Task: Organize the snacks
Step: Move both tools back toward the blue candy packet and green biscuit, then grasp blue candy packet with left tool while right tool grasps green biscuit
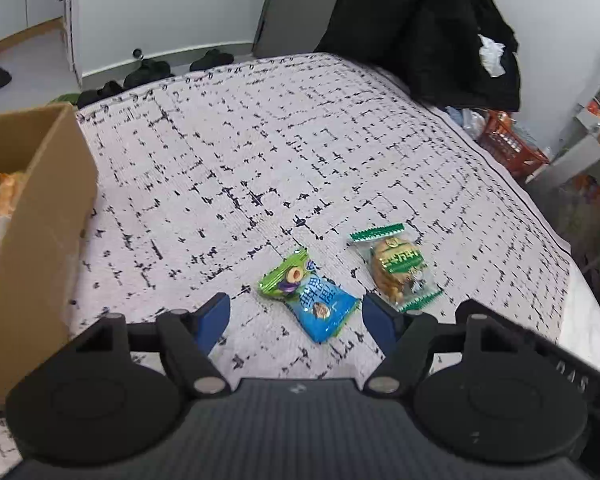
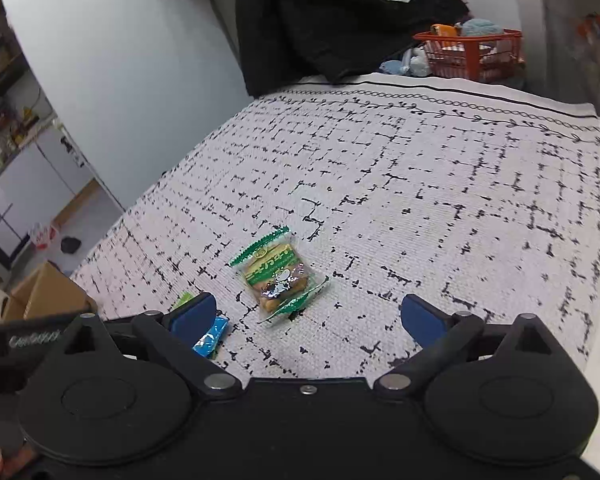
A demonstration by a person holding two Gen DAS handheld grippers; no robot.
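Left wrist view: left gripper (image 1: 296, 312) hangs over the blue-green snack pack (image 1: 310, 296) on the patterned desk cloth (image 1: 260, 160), jaws part open either side of it, pads clear, nothing held. Cookie pack (image 1: 398, 270) lies just beside it to the right. Cardboard box (image 1: 40, 208) with snacks inside sits at the left edge. Advice: centre on the blue pack's middle, keep clear of the cookie pack's seam, close gently. Right gripper (image 2: 308, 316) is wide open and empty, cookie pack (image 2: 278, 274) ahead between its fingers.
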